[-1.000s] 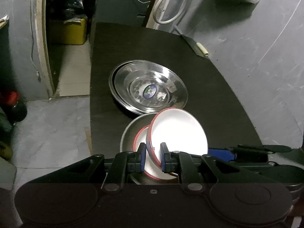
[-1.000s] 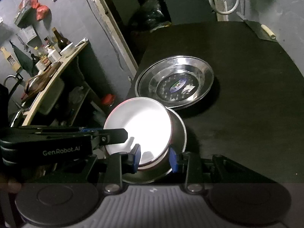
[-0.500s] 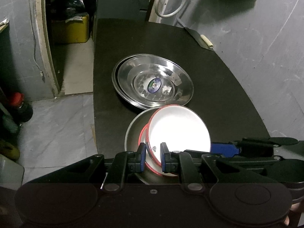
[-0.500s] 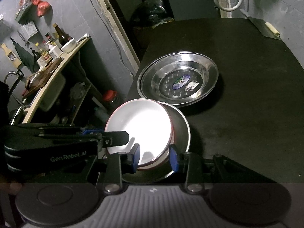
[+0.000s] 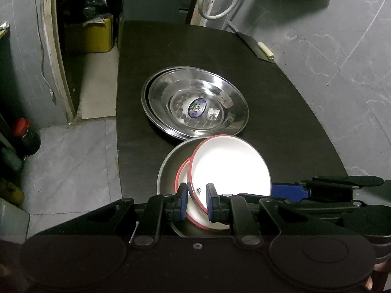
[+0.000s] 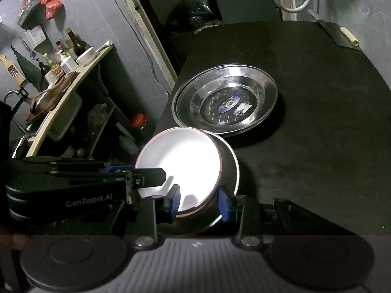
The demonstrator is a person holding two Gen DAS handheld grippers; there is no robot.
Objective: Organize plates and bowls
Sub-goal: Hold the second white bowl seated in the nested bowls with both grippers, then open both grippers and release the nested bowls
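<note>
Gripping now: the left hand-held gripper (image 5: 196, 201) pinches the near rim of the upper white bowl (image 5: 229, 166), one blue pad inside the rim and one outside.
Right side: the right hand-held gripper (image 6: 199, 204) has its jaws partly spread across the near rims of the white bowls and the steel bowl (image 6: 229, 171); whether its pads actually press on anything I cannot tell.
Where it sits: the upper white bowl lies tilted on a second red-rimmed bowl (image 5: 182, 173), both nested in the steel bowl at the near edge of the black worktop (image 5: 281, 102).
Handling: the white bowls look like enamel or melamine, so stiff and fairly light. The glossy rim is likely slippery under a two-pad pinch, and the bowl would hang and swing from that one point.
Where to hold: on the rim lip, as the left one does. A steadying grip on the steel bowl should keep the stack from sliding off the worktop edge.
Looks: bright white inside, thin red band at the rim, shallow and round, with a small dark mark near the left pads.
Beyond: a stack of wide steel plates (image 5: 195, 105) with a blue label in the middle lies just behind the bowls.
Far end: a cleaver (image 5: 256, 46) lies at the worktop's back corner.
</note>
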